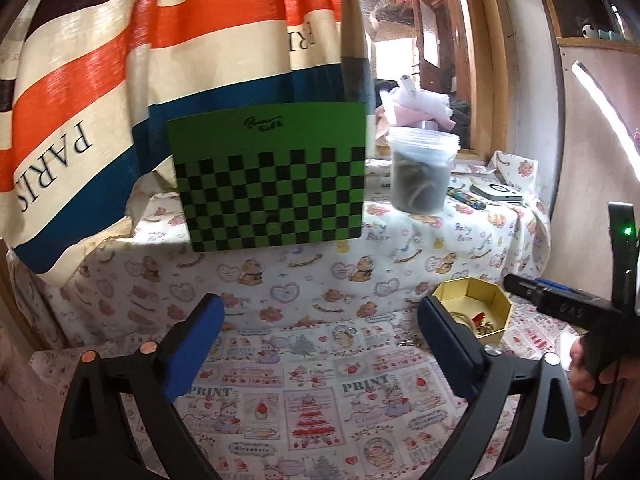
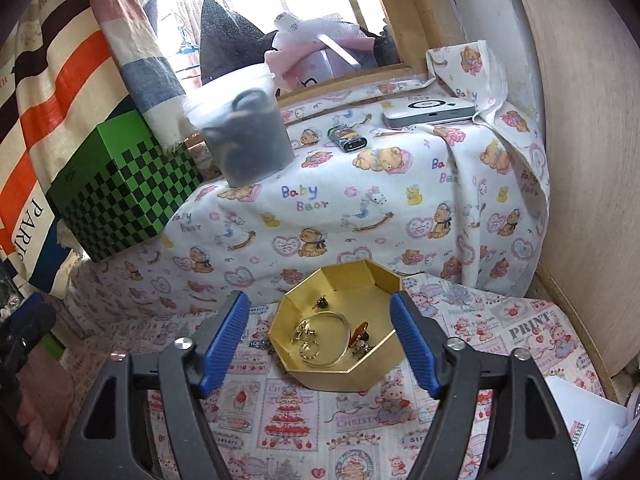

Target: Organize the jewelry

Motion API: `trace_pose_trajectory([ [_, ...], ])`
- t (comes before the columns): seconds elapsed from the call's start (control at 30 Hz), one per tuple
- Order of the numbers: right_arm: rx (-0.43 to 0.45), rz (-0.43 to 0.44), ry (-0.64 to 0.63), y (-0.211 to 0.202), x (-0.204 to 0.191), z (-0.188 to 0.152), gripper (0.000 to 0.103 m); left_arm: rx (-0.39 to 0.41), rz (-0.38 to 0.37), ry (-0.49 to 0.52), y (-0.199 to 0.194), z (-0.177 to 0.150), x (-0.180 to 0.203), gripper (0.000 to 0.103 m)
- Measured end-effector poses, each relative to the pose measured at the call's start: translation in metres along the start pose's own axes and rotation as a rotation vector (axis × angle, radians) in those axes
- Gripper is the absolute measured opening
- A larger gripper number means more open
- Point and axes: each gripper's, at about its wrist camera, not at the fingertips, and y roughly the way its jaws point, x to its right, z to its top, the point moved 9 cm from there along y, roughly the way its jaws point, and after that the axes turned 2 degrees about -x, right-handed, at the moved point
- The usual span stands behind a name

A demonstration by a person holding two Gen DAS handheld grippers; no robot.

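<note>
Here the left hand-held gripper (image 1: 320,342) hangs released over the printed cloth of the counter (image 1: 304,400), nothing between its blue pads. The right hand-held gripper (image 2: 320,344) is likewise released, its pads apart on either side of the gold octagonal box (image 2: 340,376), not touching it. Inside the box lie a bangle (image 2: 336,334) and small earrings (image 2: 308,346); far behind stand a green checkered box (image 1: 272,180) and a plastic jar (image 1: 420,172).
</note>
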Motion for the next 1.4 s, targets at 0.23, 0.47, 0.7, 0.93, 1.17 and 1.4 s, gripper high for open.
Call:
trace_pose_trajectory([
  [0.23,-0.014,-0.022,-0.02,0.006,-0.001,-0.005,0.08,0.029,0.047,-0.078,0.006,-0.018,-0.027,0.102],
  [0.47,-0.022,-0.039,-0.062,0.011,-0.01,-0.011,0.08,-0.004,0.072,-0.103,0.019,-0.035,-0.047,0.102],
  [0.7,-0.023,-0.049,-0.071,0.013,-0.012,-0.014,0.082,-0.009,0.092,-0.114,0.025,-0.043,-0.059,0.102],
  [0.93,-0.022,-0.051,-0.076,0.014,-0.013,-0.015,0.083,-0.02,0.109,-0.115,0.03,-0.047,-0.062,0.102],
  [1.17,-0.02,-0.048,-0.075,0.013,-0.013,-0.014,0.084,-0.03,0.117,-0.1,0.034,-0.052,-0.06,0.102],
  [1.4,-0.011,-0.044,-0.059,0.01,-0.008,-0.01,0.084,-0.171,-0.001,-0.104,0.057,-0.06,-0.046,0.102],
])
